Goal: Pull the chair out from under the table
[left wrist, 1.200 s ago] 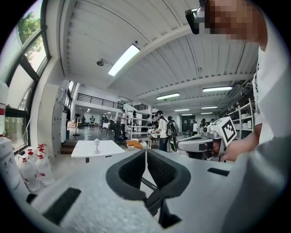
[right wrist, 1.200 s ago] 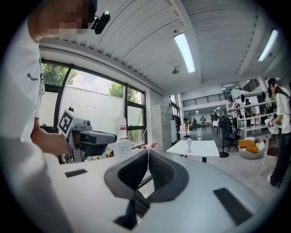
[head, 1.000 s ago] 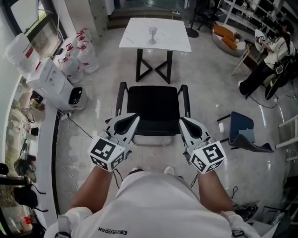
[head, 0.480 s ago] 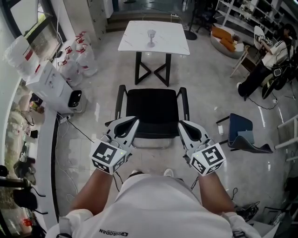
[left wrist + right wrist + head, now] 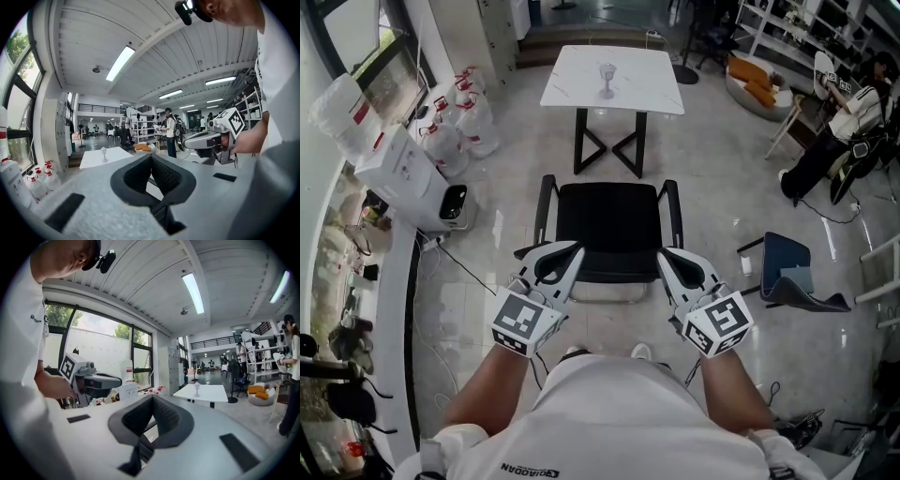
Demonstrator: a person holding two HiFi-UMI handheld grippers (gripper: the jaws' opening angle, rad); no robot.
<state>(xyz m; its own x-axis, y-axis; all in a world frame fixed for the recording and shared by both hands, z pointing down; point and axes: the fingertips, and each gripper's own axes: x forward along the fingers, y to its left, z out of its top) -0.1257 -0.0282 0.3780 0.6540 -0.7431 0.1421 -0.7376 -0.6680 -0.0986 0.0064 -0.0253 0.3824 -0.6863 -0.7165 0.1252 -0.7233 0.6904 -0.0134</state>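
The chair [image 5: 609,220] lies just ahead, its back edge between the left tongs [image 5: 573,248] and right tongs [image 5: 661,254]. Both are pressed together, pinching nothing.

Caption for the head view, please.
Left gripper and right gripper, jaws together, at the back of a black chair standing clear of the white table.

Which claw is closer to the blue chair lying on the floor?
Right. The right claw is at the black chair's right edge, on the same side as the blue chair. The left claw is at the black chair's left edge, farther away.
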